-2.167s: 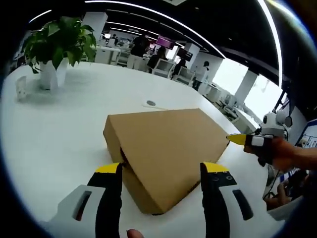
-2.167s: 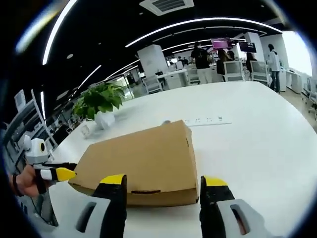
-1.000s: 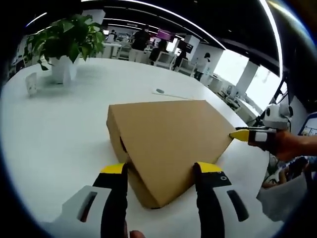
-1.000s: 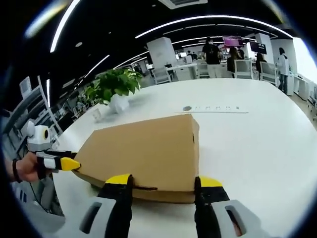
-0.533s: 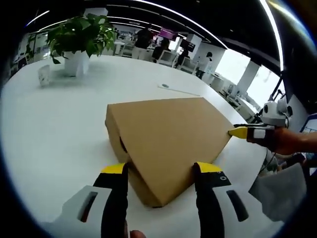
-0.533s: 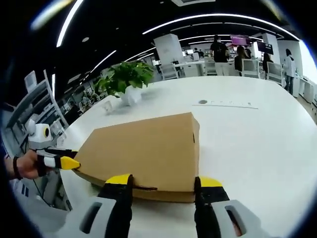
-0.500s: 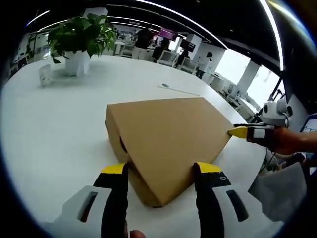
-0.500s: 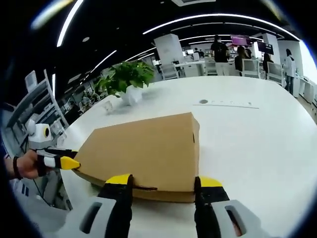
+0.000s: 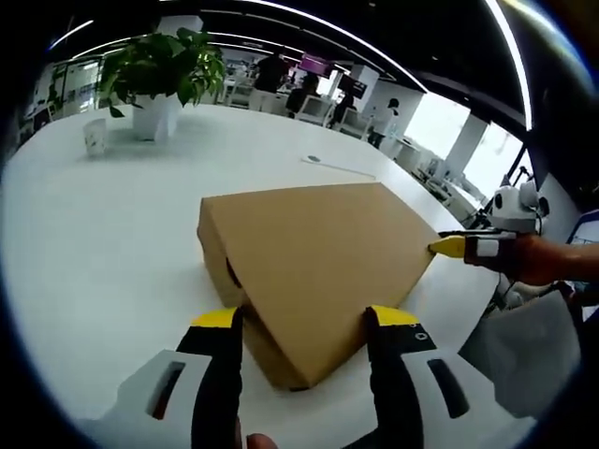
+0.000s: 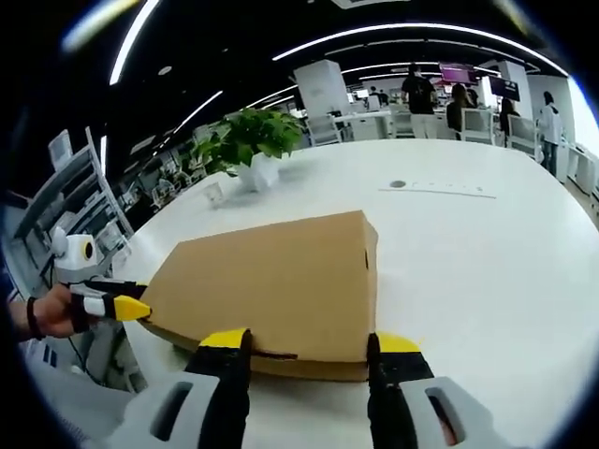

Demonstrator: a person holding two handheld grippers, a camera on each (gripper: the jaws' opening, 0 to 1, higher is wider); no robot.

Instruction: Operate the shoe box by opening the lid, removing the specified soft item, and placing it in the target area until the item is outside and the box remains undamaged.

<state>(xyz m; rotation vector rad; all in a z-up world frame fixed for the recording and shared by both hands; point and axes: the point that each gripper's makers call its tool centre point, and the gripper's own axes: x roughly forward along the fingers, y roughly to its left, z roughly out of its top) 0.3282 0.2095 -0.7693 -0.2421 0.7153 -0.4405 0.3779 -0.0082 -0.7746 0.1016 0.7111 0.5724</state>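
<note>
A shut brown cardboard shoe box (image 9: 318,253) lies on the white table (image 9: 94,243) with its lid on. My left gripper (image 9: 304,318) has its yellow-tipped jaws pressed on either side of the box's near corner. In the right gripper view the box (image 10: 271,281) fills the middle, and my right gripper (image 10: 304,339) clamps its near short end. The left gripper (image 10: 117,307), held by a hand (image 10: 42,313), meets the box's left corner there. The right gripper (image 9: 459,247) touches the box's right corner in the left gripper view. The box's contents are hidden.
A potted green plant (image 9: 159,70) and a small white cup (image 9: 94,136) stand far back on the table; the plant (image 10: 248,140) also shows in the right gripper view. A flat socket strip (image 10: 435,189) lies beyond the box. People and desks fill the office behind.
Both pairs of jaws narrowed onto the box early on. Since then the box stays fixed between them while the plant and background slide rightwards in both views.
</note>
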